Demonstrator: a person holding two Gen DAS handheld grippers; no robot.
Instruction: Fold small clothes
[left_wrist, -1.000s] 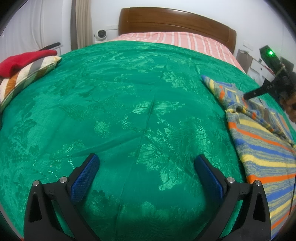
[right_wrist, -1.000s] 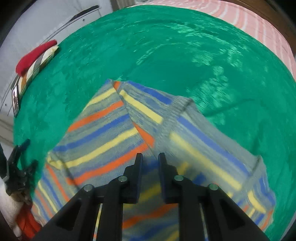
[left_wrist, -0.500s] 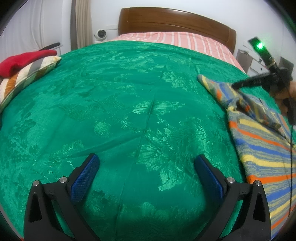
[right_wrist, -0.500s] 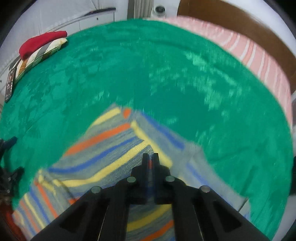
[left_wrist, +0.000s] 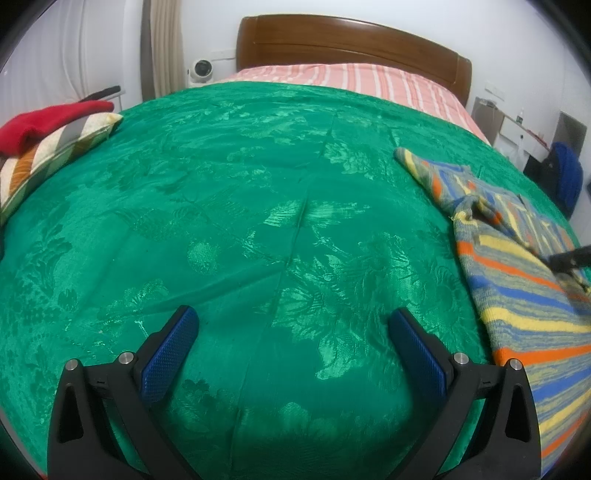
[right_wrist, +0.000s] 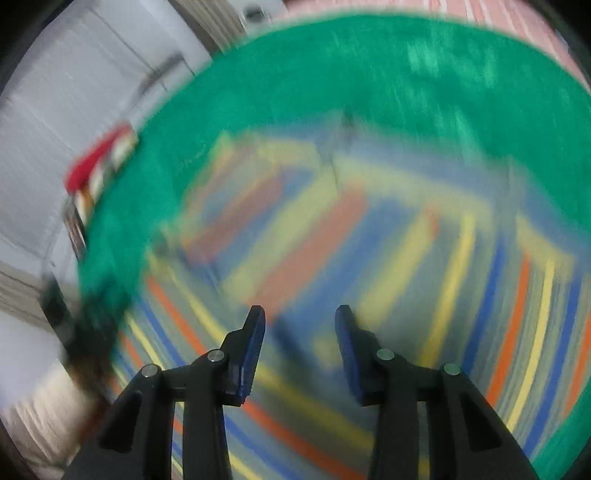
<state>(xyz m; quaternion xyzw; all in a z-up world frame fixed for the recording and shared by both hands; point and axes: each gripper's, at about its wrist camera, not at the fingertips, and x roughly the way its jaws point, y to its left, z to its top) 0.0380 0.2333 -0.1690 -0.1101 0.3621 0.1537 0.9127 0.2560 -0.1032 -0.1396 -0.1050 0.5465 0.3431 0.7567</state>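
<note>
R claw (right_wrist: 300, 317) has just let go: jaws were pinched on a sweater (left_wrist: 517, 295) flap a sec ago, now spread w/ nothing between. Sweater lies on bed (left_wrist: 258, 221), right side. L claw (left_wrist: 291, 332) spread wide, idle. Likely one fold down; next fold pending.

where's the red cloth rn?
Left wrist view, far left: the red cloth lies on a striped cushion at the green bedspread's edge, near the white wall.
</note>
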